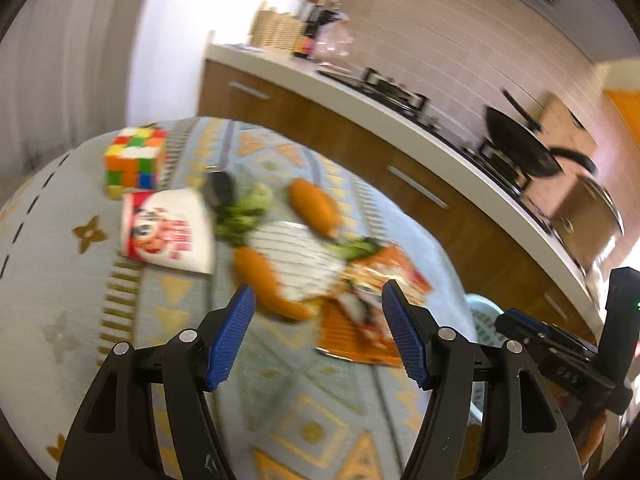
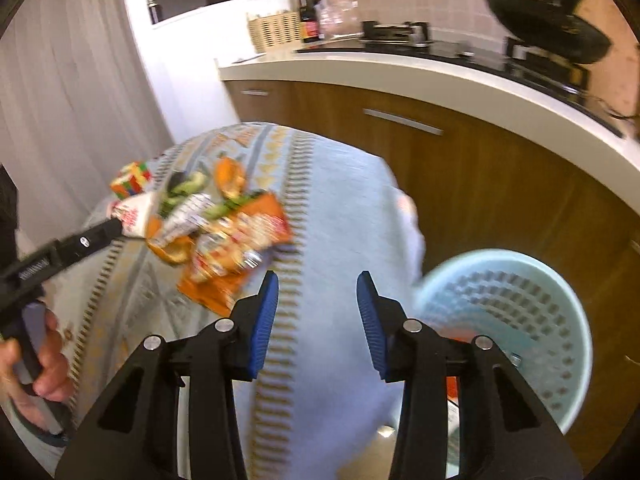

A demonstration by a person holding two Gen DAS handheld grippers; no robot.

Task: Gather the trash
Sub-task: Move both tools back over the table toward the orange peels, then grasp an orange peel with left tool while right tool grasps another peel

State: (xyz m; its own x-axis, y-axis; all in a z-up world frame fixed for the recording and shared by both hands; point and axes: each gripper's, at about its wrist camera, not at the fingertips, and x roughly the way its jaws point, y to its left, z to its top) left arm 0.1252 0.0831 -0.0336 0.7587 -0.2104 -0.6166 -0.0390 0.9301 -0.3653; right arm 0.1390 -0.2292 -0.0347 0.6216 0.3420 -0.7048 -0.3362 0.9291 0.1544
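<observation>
A heap of trash lies on the patterned tablecloth (image 1: 168,320): an orange snack packet (image 1: 372,316), a white striped wrapper (image 1: 300,256), two orange peel pieces (image 1: 314,208), green scraps (image 1: 244,216) and a white carton with red print (image 1: 168,232). My left gripper (image 1: 316,296) hovers just in front of the heap, open, with nothing between its blue pads. My right gripper (image 2: 318,284) is open and empty over the cloth, with the same heap (image 2: 224,236) to its upper left. A pale blue perforated basket (image 2: 520,276) stands off the table's right edge, beside the right gripper.
A colour cube (image 1: 134,162) and a small black object (image 1: 220,190) sit behind the carton. A wooden cabinet run with a white counter (image 2: 400,72) and a black wok (image 2: 548,28) lies beyond the table. A hand (image 2: 44,364) grips the left tool.
</observation>
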